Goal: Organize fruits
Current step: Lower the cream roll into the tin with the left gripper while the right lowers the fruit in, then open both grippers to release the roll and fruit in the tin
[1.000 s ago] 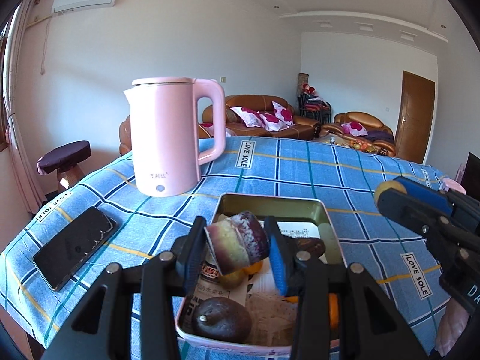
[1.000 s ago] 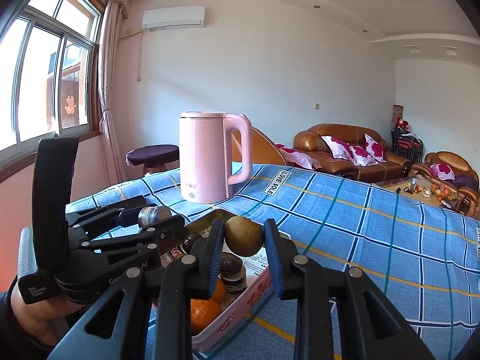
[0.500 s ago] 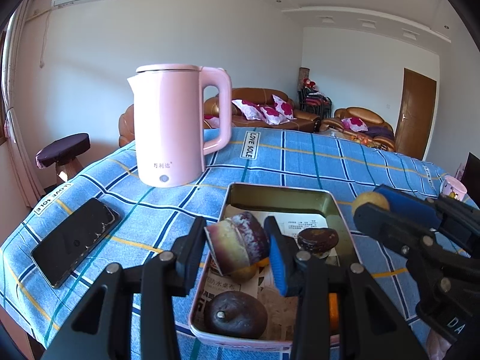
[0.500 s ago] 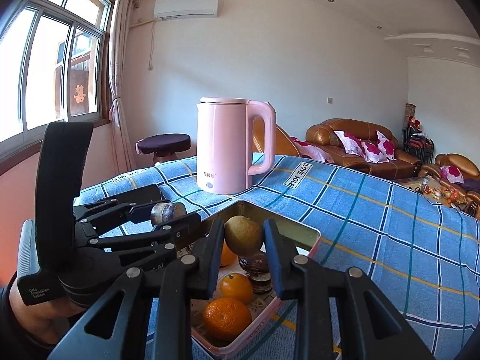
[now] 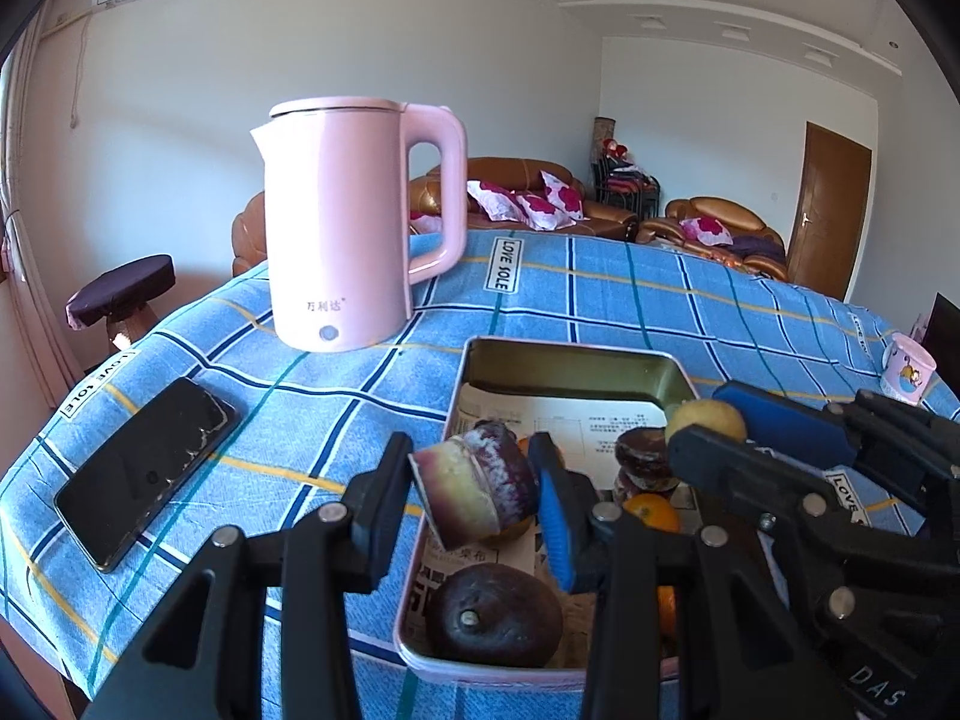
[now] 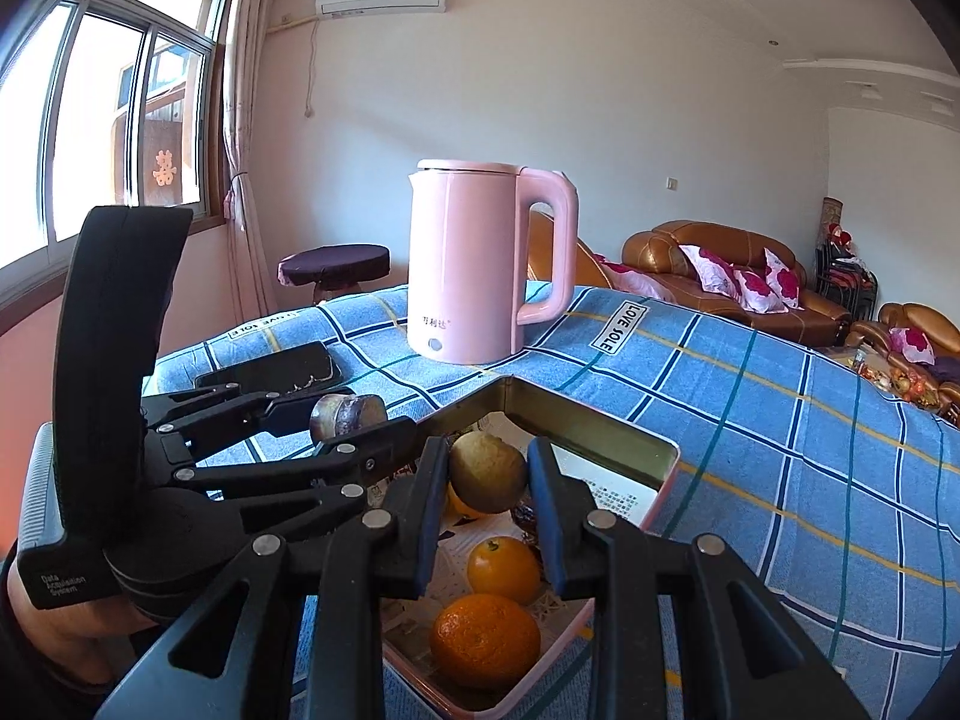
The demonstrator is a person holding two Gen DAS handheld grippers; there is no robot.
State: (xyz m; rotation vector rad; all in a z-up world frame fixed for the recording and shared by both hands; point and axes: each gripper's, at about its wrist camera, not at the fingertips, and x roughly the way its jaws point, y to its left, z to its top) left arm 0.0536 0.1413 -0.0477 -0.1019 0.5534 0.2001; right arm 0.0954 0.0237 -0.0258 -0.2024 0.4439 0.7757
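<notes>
My left gripper (image 5: 474,489) is shut on a cut purple fruit half (image 5: 474,495) and holds it over the near left part of a metal tray (image 5: 576,363). My right gripper (image 6: 489,477) is shut on a yellow-brown round fruit (image 6: 487,471) above the same tray (image 6: 600,429). In the tray lie a dark purple fruit (image 5: 495,612), two oranges (image 6: 503,567) (image 6: 485,639) and dark stacked fruit halves (image 5: 645,468) on printed paper. The right gripper and its fruit (image 5: 707,420) show at the right of the left wrist view; the left gripper (image 6: 348,414) shows at the left of the right wrist view.
A tall pink kettle (image 5: 345,228) stands on the blue checked tablecloth (image 5: 600,294) behind the tray to the left. A black phone (image 5: 147,468) lies near the table's left edge. A small pink cup (image 5: 909,369) stands at the far right. Sofas and a stool are beyond the table.
Both grippers, each still holding its fruit, have moved forward and lower over the tray. The right gripper has come closer to the left one.
</notes>
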